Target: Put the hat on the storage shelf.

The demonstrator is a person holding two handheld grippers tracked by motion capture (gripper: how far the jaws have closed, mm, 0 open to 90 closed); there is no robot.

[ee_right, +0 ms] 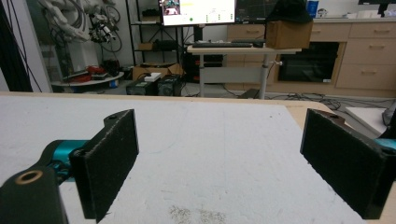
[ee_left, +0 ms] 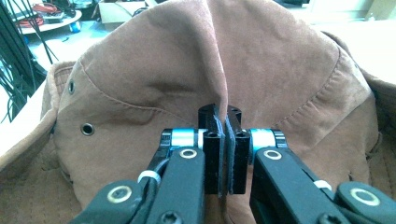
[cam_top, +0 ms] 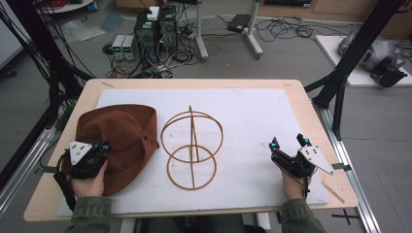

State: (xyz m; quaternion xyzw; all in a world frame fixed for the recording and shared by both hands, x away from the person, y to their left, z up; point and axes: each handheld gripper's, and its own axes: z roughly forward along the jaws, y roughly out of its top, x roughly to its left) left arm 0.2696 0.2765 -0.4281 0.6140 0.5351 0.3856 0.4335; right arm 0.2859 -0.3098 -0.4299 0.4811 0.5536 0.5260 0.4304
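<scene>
Two grippers: left gripper (ee_left: 224, 154) jaws pinching fold of brown hat (ee_left: 261, 70); right gripper (ee_right: 219, 158) jaws spread wide, holding nothing.

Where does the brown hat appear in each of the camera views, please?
High view: brown hat lies at left on the white mat, beside the wire stand.
Left gripper view: hat spans the frame, a fold pinched between the jaws.
Right gripper view: no hat here.
Shared landmark: the white mat.

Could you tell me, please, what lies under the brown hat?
The brown hat rests on the white mat covering the wooden table. The left hand-held gripper pinches a fold of its fabric. Whatever sits beneath its crown is covered.
</scene>
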